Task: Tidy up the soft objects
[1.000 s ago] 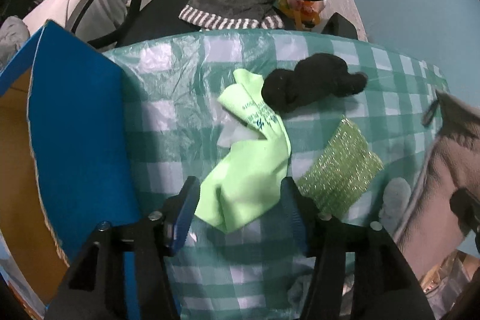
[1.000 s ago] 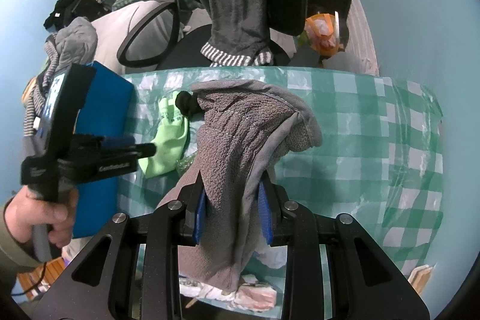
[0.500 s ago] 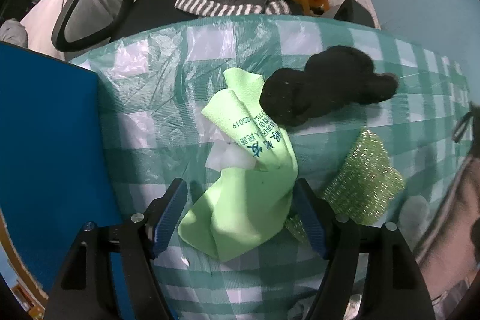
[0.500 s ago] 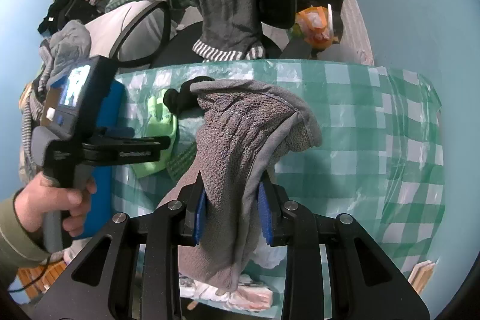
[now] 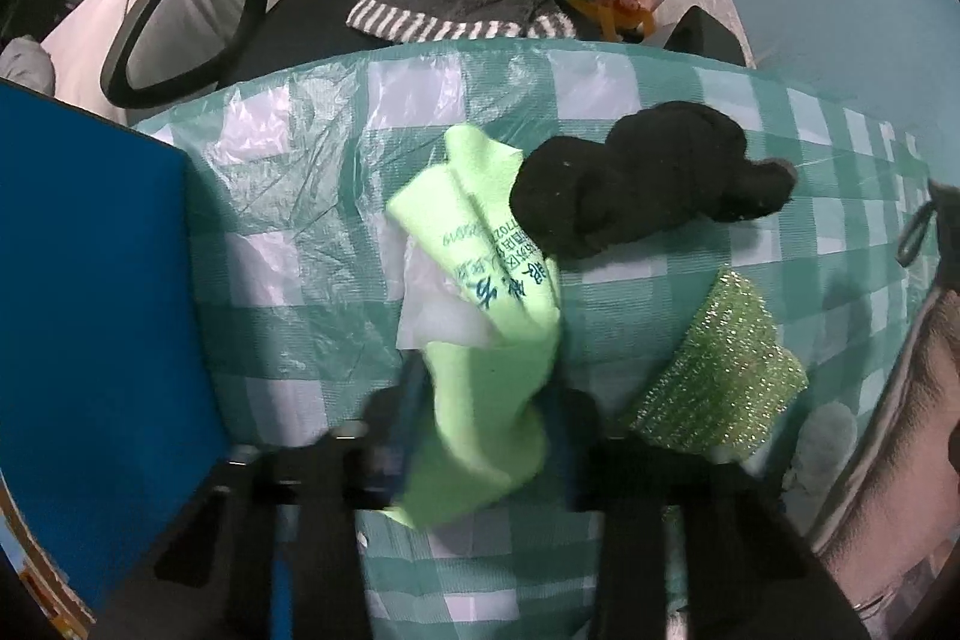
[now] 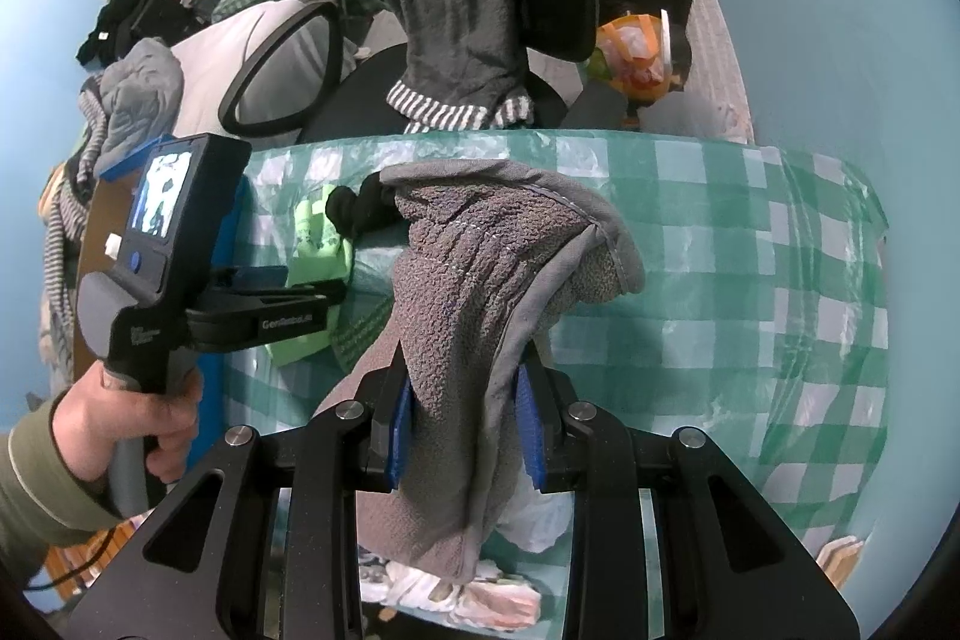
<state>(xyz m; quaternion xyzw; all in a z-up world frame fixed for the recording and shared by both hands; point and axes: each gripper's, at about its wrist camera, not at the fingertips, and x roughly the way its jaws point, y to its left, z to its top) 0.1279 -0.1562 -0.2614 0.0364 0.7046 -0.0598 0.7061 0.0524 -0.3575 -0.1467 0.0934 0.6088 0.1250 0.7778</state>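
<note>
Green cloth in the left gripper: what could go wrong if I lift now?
1. The left gripper, whose jaws have just been closing, pinches only the near end of the green cloth; it may slip out.
2. The black sock overlaps its far end and could drag along.
3. The white plastic scrap beside it might snag.

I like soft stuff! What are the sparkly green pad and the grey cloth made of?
The sparkly green pad looks like a sponge wrapped in glittery metallic-thread mesh: it glints all over. The grey cloth looks like looped terry or microfibre with a smooth sewn edge, matte and nubbly.
</note>
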